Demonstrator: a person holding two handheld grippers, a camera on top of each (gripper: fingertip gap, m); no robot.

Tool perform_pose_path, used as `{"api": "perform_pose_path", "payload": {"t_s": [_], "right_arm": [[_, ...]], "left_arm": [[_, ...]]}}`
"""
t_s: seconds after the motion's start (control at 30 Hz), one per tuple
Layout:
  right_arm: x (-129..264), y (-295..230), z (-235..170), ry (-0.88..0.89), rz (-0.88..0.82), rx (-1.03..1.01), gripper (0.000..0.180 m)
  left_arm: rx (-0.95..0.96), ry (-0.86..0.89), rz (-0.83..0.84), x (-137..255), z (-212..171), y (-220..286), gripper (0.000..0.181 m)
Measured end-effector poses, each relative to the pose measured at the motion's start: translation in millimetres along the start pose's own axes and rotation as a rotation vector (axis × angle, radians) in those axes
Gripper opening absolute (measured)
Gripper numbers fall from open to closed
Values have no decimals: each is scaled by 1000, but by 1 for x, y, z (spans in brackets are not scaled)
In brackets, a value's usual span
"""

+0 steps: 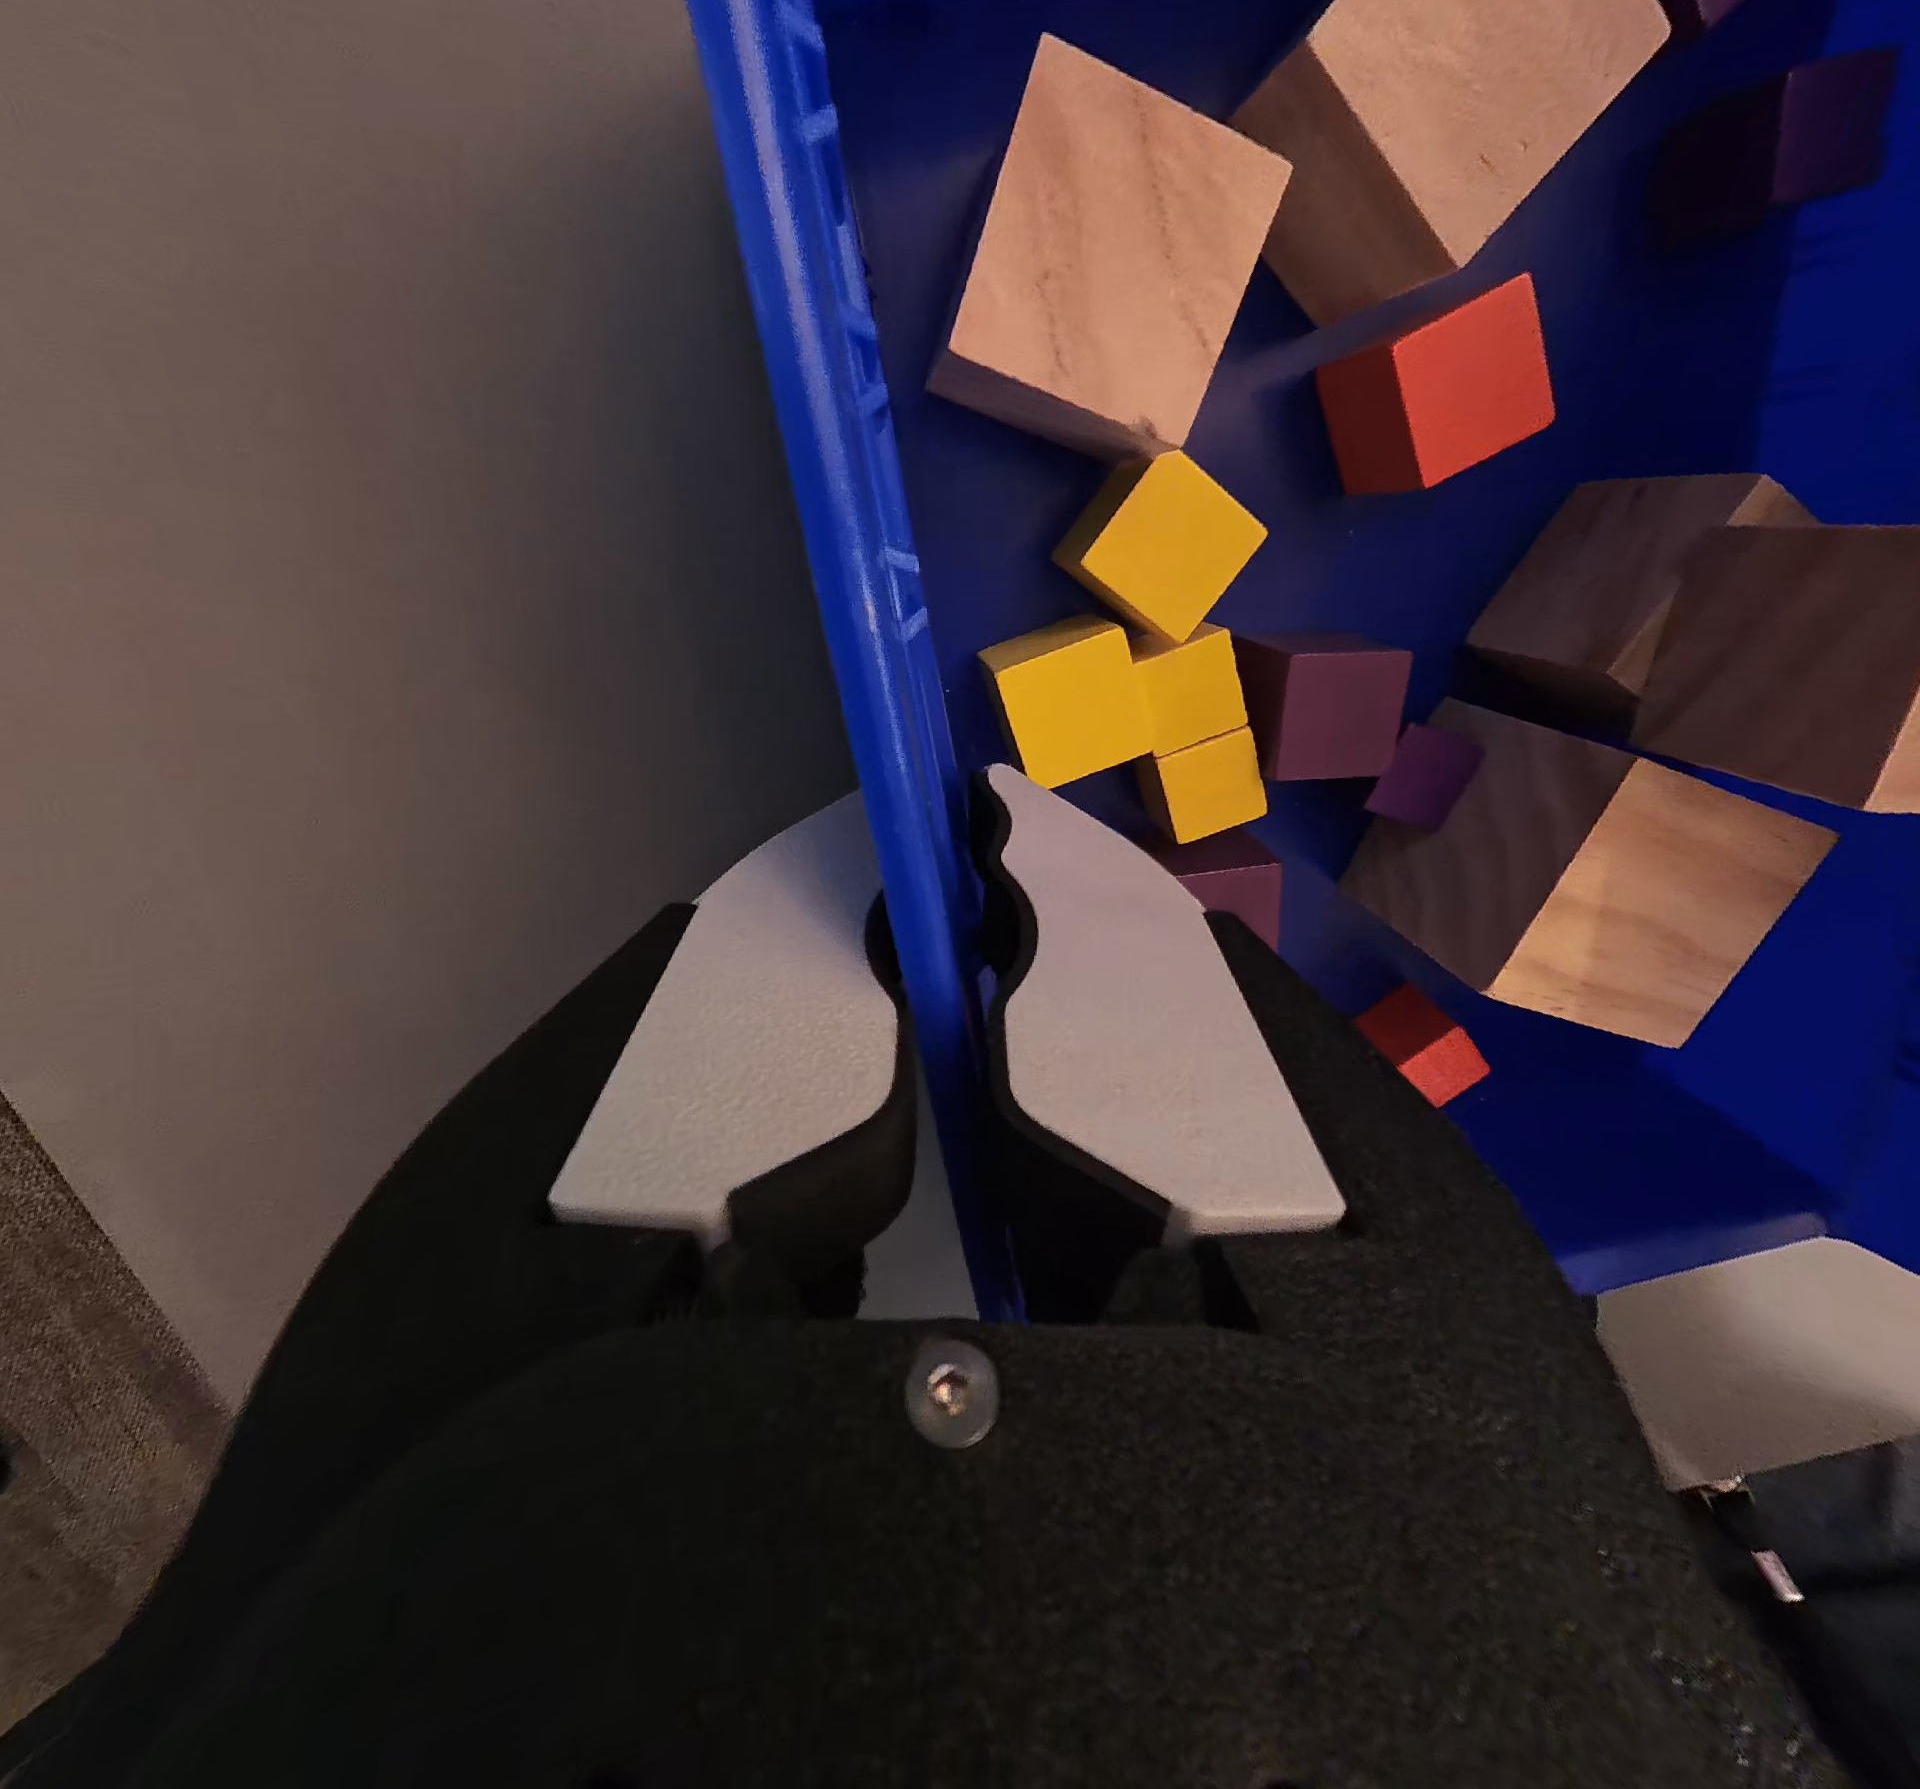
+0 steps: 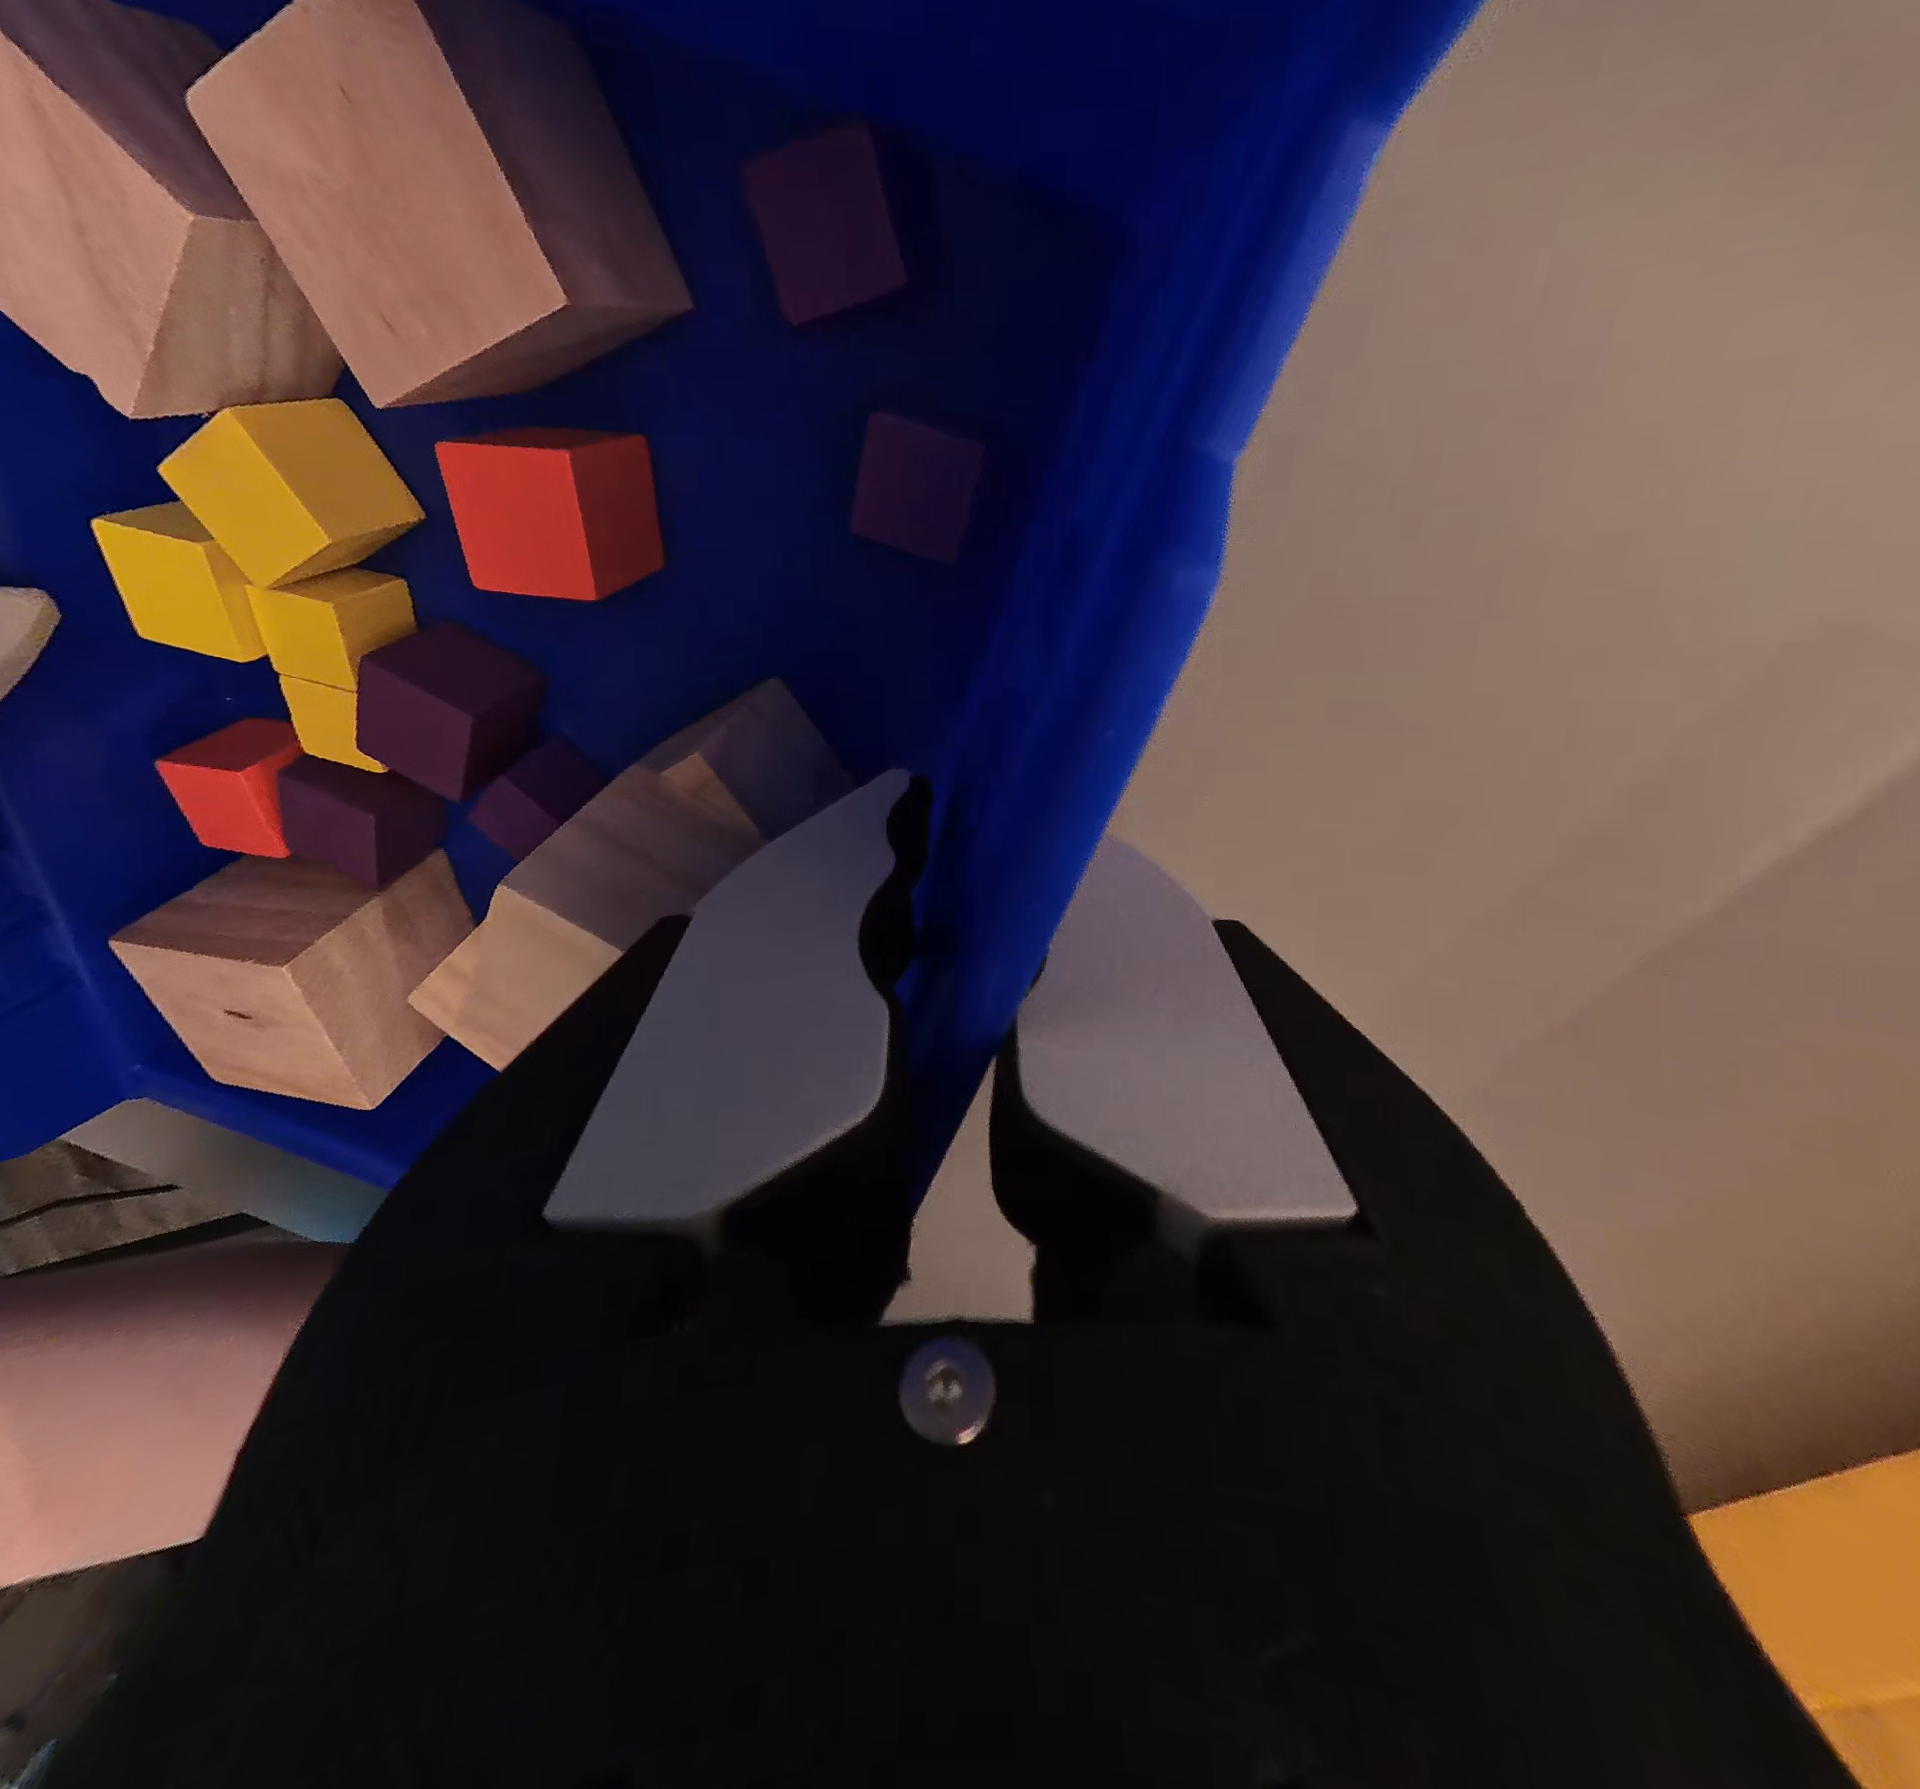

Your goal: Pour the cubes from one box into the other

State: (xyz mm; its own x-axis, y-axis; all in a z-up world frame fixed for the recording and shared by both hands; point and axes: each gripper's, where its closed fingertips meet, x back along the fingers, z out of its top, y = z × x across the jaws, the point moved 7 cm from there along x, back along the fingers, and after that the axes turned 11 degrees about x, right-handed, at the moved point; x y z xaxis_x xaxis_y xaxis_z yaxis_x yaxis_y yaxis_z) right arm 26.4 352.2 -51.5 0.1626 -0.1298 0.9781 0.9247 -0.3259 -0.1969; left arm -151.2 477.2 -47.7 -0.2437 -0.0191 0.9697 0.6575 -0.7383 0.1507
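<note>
Two grippers, left gripper (image 1: 940, 918) and right gripper (image 2: 971, 918), each clamp opposite walls of the blue plastic box (image 1: 831, 409); wooden and coloured cubes (image 1: 1164, 669) lie mid-frame between them.

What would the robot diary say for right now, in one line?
phase: pouring | left hand-held gripper: shut on blue box wall | right hand-held gripper: shut on opposite wall | cubes: inside, tumbling | second box: unseen

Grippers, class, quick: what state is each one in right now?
Left gripper: closed on the blue box, clamping its wall.
Right gripper: closed on the opposite wall of the same blue box.
</note>
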Motion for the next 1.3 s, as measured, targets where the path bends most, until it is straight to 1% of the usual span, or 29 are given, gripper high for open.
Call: {"api": "perform_pose_path", "payload": {"t_s": [0.13, 0.27, 0.43, 0.6, 0.67, 0.77, 0.9, 1.0, 1.17, 1.3], "right_arm": [[0, 1, 1, -7, -3, 5, 9], [4, 10, -5, -74, 19, -12, 9], [15, 44, -18, -88, 27, -58, 8], [36, 83, -38, -91, 39, -85, 8], [50, 96, -46, -77, 48, -98, 8], [77, 114, -61, -65, 81, -109, 8], [127, 145, -82, 24, 87, -141, 9], [162, 174, -107, 77, 83, -198, 9], [212, 235, -161, 165, 32, -318, 9], [241, 283, -207, 210, -25, -408, 9]], "left_arm": [[-17, -14, 16, 0, -1, 3, 8], [-42, -42, 48, 2, 0, 18, 8], [-90, -52, 49, -1, 5, 57, 8], [-138, -58, 34, 3, 16, 103, 9], [-159, -73, 45, 12, 22, 122, 9], [-205, -83, 76, 37, 28, 155, 9], [-264, -45, 83, 73, 46, 205, 9], [-339, -25, 93, 94, 58, 254, 9], [-478, 28, 48, 106, 74, 346, 9], [-572, 60, -10, 103, 77, 417, 9]]}}
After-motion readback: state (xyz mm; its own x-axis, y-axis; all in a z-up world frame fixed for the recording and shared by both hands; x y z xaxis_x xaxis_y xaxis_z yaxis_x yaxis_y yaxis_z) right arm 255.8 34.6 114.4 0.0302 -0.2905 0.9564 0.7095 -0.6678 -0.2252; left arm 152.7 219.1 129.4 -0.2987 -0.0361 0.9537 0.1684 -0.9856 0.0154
